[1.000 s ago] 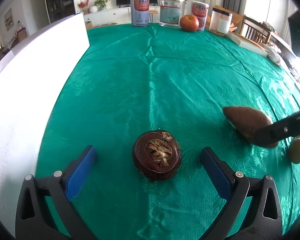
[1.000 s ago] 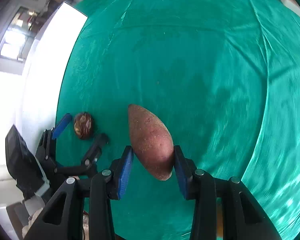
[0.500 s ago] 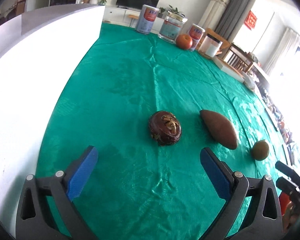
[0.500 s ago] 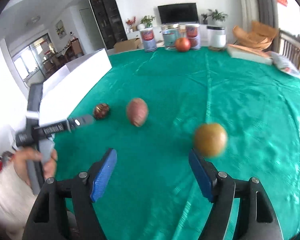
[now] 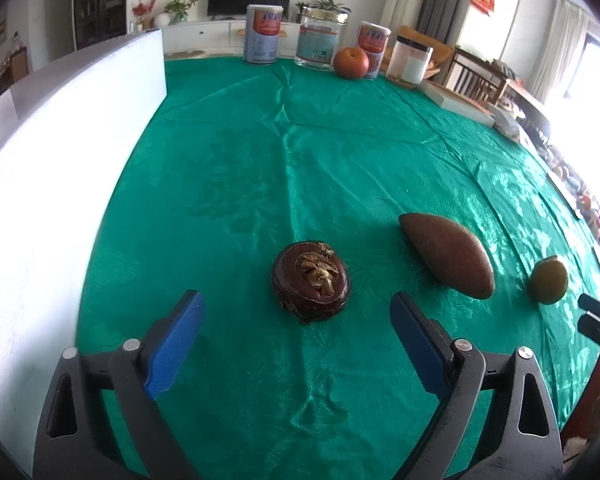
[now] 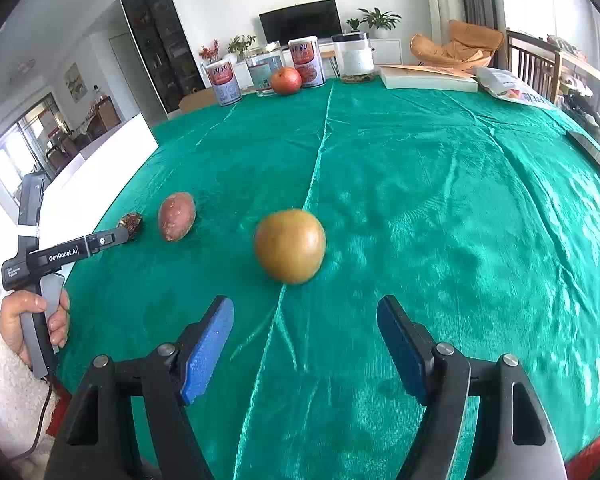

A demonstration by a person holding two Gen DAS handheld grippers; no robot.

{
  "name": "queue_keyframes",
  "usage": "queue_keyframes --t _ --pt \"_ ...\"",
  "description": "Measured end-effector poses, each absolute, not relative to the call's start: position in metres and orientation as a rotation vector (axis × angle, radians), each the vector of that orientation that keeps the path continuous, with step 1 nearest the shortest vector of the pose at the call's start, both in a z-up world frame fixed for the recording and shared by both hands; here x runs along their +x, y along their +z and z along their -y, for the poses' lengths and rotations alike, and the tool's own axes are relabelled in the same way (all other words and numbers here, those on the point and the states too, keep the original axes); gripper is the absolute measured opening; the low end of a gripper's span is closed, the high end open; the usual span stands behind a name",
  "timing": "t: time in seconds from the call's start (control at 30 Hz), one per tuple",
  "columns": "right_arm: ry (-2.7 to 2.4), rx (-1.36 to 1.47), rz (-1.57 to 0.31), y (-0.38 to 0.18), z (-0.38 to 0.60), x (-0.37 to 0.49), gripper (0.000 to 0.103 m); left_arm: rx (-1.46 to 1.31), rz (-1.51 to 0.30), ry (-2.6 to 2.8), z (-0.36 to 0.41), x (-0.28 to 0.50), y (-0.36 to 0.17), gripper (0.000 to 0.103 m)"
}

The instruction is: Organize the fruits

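The left gripper hangs over a green tablecloth, its blue-padded jaws closing with nothing between them; a dark mangosteen sits on the cloth just beyond the fingertips. The right gripper stands with its jaws parted and empty, a golden-brown pear resting just ahead of it. A sweet potato lies between mangosteen and pear, all three apart in a row. A red apple sits among tins at the far edge.
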State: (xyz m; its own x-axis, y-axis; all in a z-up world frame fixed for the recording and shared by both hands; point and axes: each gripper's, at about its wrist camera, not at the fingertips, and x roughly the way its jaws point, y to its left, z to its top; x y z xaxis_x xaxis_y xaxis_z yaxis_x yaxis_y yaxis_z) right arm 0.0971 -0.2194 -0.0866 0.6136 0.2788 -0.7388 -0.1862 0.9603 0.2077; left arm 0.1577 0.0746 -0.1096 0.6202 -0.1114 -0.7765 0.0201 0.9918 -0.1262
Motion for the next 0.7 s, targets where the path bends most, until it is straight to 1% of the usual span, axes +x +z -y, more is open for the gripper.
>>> queue_keyframes --t 0.17,0.2,0.23,0.3,0.43,0.6,0.67,0.7 --pt "0.318 0.085 -0.87 -0.073 0.201 0.111 0.074 -0.084 -0.898 -0.098 -0.069 0.162 -0.11 0.084" --pt "0.345 0.092 -0.879 -0.069 0.194 0.117 0.074 -0.069 -0.896 -0.101 -0.066 0.163 -0.11 0.077" --pt "0.374 0.09 -0.892 -0.065 0.186 0.123 0.074 -0.05 -0.901 -0.095 -0.063 0.165 -0.111 0.063" --pt "0.431 0.058 -0.94 -0.059 0.162 0.14 0.074 -0.02 -0.908 -0.058 -0.06 0.164 -0.113 0.043" --pt "0.514 -0.04 -1.031 -0.058 0.105 0.179 0.074 -0.112 -0.922 -0.044 -0.069 0.151 -0.107 0.043" --pt "0.537 -0.118 -1.222 -0.085 0.048 0.237 0.073 -0.217 -0.911 -0.042 -0.084 0.118 -0.079 0.043" --pt "0.518 -0.139 -1.296 -0.095 0.038 0.253 0.069 -0.262 -0.9 -0.048 -0.092 0.105 -0.063 0.043" --pt "0.516 -0.146 -1.333 -0.1 0.035 0.258 0.06 -0.282 -0.892 -0.052 -0.096 0.098 -0.053 0.043"
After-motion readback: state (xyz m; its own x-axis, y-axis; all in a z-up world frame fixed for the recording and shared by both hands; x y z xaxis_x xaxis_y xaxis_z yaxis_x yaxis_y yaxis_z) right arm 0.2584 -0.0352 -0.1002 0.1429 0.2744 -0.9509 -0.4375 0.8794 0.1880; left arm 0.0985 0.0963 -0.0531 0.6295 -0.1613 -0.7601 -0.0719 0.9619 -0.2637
